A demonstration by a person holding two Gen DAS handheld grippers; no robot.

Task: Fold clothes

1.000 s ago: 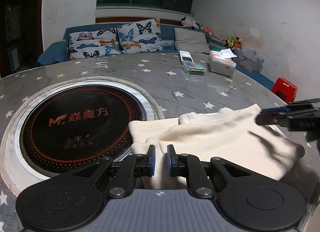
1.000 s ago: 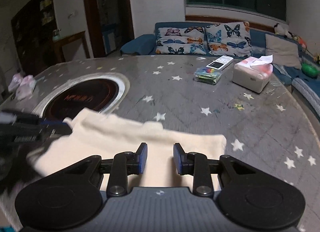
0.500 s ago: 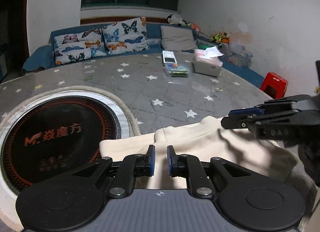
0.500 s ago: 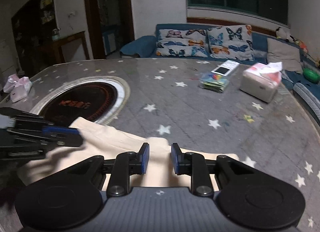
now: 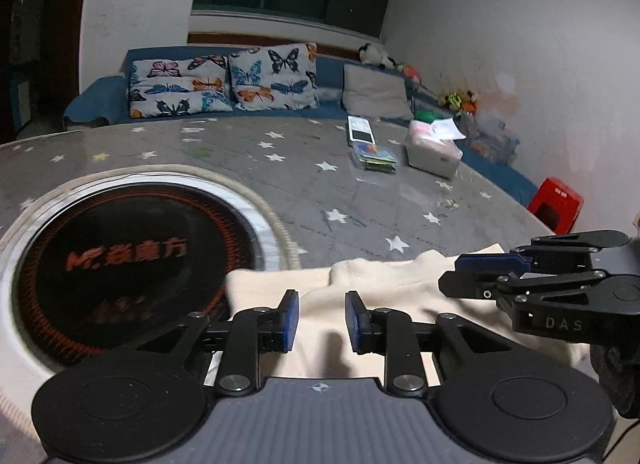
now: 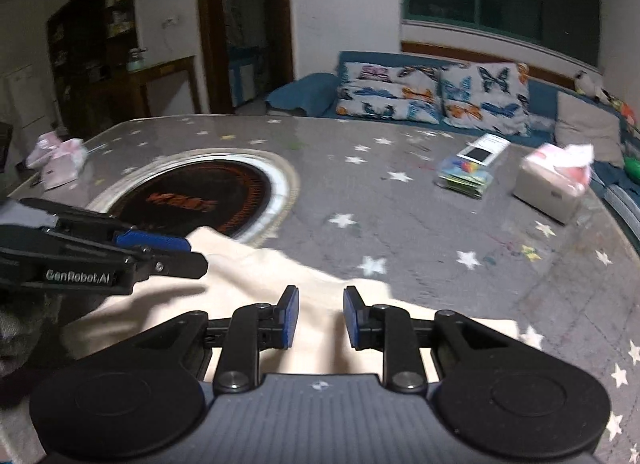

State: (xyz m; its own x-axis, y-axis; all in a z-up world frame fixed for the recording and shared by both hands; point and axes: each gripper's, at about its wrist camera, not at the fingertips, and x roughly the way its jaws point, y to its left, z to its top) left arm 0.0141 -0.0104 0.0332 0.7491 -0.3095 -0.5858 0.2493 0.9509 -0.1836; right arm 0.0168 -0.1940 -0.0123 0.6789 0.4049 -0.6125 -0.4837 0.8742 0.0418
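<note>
Tissue box [image 5: 434,151] holds pink tissues; cream garment [image 5: 384,296] on table [image 5: 320,191].

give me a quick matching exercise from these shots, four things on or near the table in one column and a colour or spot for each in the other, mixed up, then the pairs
Things:
1. garment
2. stool
3. tissue box
4. butterfly cushions

Descriptions:
A. red, past the table's right edge
B. on the blue sofa
C. cream, under both open grippers
D. white, on the table's far right beside a clear packet

Pairs: 1-C, 2-A, 3-D, 4-B

The left gripper and right gripper hover over the garment.
</note>
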